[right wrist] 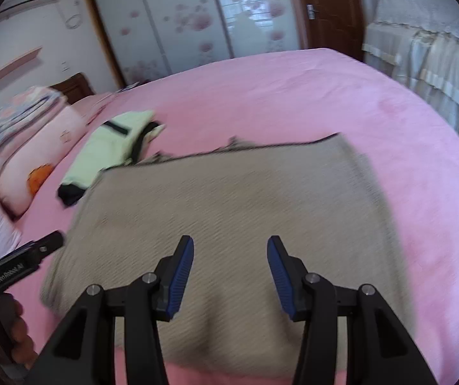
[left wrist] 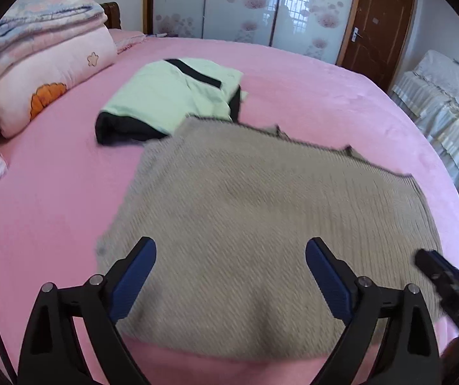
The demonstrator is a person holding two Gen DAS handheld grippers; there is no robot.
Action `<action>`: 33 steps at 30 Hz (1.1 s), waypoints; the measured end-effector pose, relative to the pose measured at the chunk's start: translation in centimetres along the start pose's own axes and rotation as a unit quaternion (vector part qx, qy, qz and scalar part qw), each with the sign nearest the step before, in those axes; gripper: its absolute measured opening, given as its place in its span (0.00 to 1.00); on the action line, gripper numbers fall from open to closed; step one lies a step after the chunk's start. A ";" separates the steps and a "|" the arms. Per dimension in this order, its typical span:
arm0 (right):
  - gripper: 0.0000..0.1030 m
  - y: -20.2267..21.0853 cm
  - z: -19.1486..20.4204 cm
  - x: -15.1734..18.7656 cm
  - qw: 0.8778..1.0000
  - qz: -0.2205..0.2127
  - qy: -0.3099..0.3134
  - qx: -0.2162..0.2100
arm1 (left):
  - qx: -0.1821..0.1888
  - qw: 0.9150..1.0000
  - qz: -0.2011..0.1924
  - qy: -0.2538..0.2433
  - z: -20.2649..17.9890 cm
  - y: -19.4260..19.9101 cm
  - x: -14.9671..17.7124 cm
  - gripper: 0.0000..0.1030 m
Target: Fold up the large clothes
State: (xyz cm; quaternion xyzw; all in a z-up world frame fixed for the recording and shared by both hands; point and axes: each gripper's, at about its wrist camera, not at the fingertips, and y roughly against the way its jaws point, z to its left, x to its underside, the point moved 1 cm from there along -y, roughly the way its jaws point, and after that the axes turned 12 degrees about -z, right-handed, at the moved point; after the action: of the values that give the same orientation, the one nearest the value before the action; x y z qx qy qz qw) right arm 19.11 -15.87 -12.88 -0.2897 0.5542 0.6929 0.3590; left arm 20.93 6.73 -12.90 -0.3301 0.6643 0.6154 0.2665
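Both tongs, left gripper (left wrist: pixel 230 272) and right gripper (right wrist: pixel 230 272), hung apart and empty over the beige ribbed-knit garment (left wrist: pixel 261 224) lying folded mid-frame on the pink bedsheet (left wrist: pixel 53 218); next likely needs regripping an edge.

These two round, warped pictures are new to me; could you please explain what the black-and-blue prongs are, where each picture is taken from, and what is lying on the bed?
A person holds a hand-held claw in each hand; no robot arm is involved. Each claw carries a wide-angle camera looking along its two fingers, which bends the picture. One picture comes from the left claw, the other from the right claw; the blue strips are their grip pads. Each claw also shows at the edge of the other's picture. Both claws are open above a beige sweater lying flat, apparently folded, on the pink bed, and hold nothing. Beyond it lies a folded green garment with black trim, and stacked bedding on the left.
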 end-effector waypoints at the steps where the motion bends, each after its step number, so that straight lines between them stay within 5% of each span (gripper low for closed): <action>1: 0.47 -0.2 1.2 1.2 1.000 0.000 0.015 -0.001 | 0.002 1.000 0.008 -0.005 -0.4 -0.1 0.9 0.91; 5: 0.47 -1.1 2.6 5.0 0.998 0.020 0.054 0.017 | -0.048 0.997 0.040 -0.033 -0.9 -1.8 5.1 0.91; 10: 0.47 0.1 -1.5 6.4 0.995 0.011 0.078 0.068 | -0.097 0.995 0.034 -0.008 3.3 -2.3 6.0 0.91; 15: 0.46 1.3 -10.0 5.9 0.989 0.018 0.024 0.146 | -0.078 0.995 0.037 0.044 7.9 -2.3 6.2 0.92; 18: 0.45 2.1 -13.0 6.0 0.987 0.017 -0.015 0.160 | -0.080 0.996 0.022 0.032 7.7 -2.0 6.4 0.92; 25: 0.47 1.5 -11.2 6.6 0.982 0.017 0.023 0.189 | -0.084 0.996 0.018 0.023 7.2 -1.7 7.1 0.92; 33: 0.47 3.2 -10.6 5.2 0.985 0.023 -0.025 0.170 | -0.069 0.997 0.040 0.024 6.4 0.1 5.1 0.92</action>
State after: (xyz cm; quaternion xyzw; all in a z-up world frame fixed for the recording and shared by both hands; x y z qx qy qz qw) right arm 13.52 -25.70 -17.53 -0.1942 0.6614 0.6035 0.4008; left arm 17.31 12.57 -17.35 -0.3350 0.6391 0.6620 0.2024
